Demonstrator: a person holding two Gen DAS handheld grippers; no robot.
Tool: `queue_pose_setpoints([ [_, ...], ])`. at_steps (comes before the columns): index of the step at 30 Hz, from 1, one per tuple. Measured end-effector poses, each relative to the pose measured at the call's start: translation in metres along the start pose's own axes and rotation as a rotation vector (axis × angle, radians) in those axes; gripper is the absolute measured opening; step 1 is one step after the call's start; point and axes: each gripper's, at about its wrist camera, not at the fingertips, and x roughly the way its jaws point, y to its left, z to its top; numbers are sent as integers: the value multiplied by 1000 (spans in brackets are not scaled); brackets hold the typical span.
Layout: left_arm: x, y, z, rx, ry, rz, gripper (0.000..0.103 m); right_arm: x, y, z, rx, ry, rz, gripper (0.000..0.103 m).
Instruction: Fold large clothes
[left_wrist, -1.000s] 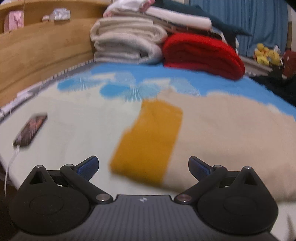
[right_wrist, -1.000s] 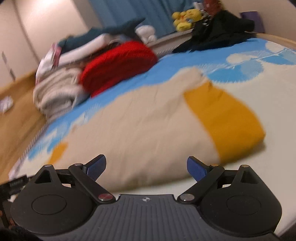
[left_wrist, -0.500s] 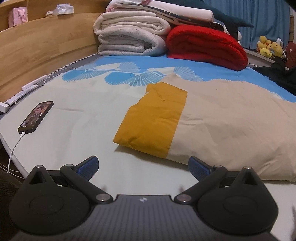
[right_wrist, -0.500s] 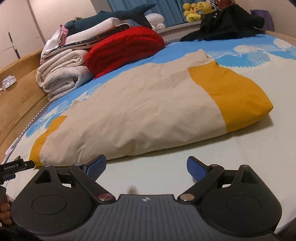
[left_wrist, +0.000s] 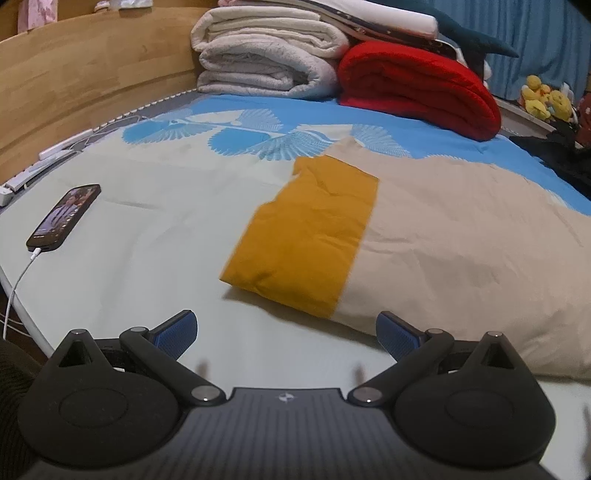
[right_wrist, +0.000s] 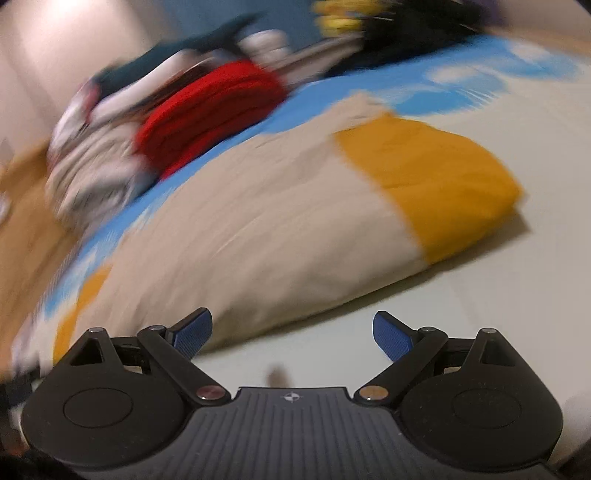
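Observation:
A large beige garment (left_wrist: 461, 251) with mustard-yellow ends (left_wrist: 306, 236) lies spread on the bed. In the left wrist view my left gripper (left_wrist: 286, 332) hovers open just short of the near yellow end, with nothing between its blue pads. The right wrist view is motion-blurred; there the same beige garment (right_wrist: 266, 229) stretches ahead with its other yellow end (right_wrist: 436, 184) at the right. My right gripper (right_wrist: 293, 332) stands open close to the beige edge, holding nothing.
A phone (left_wrist: 64, 216) on a white cable lies on the sheet at the left. Folded white blankets (left_wrist: 266, 62) and a red blanket (left_wrist: 417, 88) are stacked at the back by the wooden headboard (left_wrist: 85, 85). Dark clothes (left_wrist: 554, 155) and yellow plush toys (left_wrist: 543, 99) sit far right.
Both grippers have come nearer to the garment, which looks larger now. The right wrist view has turned blurry from fast motion. Both stay open.

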Motion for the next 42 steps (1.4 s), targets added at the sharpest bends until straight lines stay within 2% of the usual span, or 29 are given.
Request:
queue_pose_setpoints([
  [3, 5, 14, 18, -31, -8, 53, 103, 4, -43, 19, 318, -37, -24, 94],
  [6, 15, 33, 40, -78, -10, 110, 103, 9, -82, 33, 624, -98, 34, 94],
  [9, 33, 50, 60, -112, 4, 177, 103, 17, -102, 46, 751, -186, 15, 92],
  [10, 40, 54, 65, -115, 7, 202, 103, 22, -105, 49, 758, -193, 8, 82],
  [11, 47, 58, 68, -117, 13, 227, 103, 27, -105, 52, 752, -178, -2, 54],
  [12, 54, 62, 69, -123, 27, 247, 103, 34, -106, 54, 746, -142, -16, 37],
  [13, 61, 67, 70, -136, 46, 253, 103, 39, -107, 54, 755, -120, -15, 24],
  [14, 66, 72, 70, -162, 70, 242, 103, 39, -107, 53, 764, -124, -8, 16],
  [16, 67, 75, 70, -207, 89, 180, 103, 34, -100, 59, 717, -148, 8, 11],
  [20, 63, 56, 69, -118, 60, 159, 103, 12, -80, 85, 591, -193, -11, 8],
  [22, 62, 53, 67, -108, 67, 158, 103, 2, -86, 98, 584, -225, -47, 8],
  [24, 63, 54, 63, -115, 89, 169, 103, -6, -97, 106, 558, -258, -124, 8],
  [28, 72, 59, 51, -137, 184, 154, 103, 5, -114, 108, 525, -196, -247, 8],
  [30, 77, 58, 46, -136, 228, 138, 103, 7, -101, 111, 446, -209, -285, 8],
  [31, 78, 56, 43, -124, 240, 126, 103, 8, -84, 115, 354, -224, -314, 7],
  [33, 78, 52, 40, -90, 239, 119, 103, 6, -44, 123, 147, -266, -332, 7],
  [35, 80, 50, 38, -82, 243, 107, 103, 8, 12, 130, -123, -301, -328, 7],
  [38, 81, 52, 38, -98, 252, 98, 103, 18, 104, 123, -518, -348, -276, 7],
  [40, 80, 56, 40, -118, 250, 90, 103, 27, 165, 100, -773, -361, -191, 7],
  [42, 79, 61, 41, -137, 250, 89, 103, 37, 217, 59, -1019, -357, -93, 7],
])
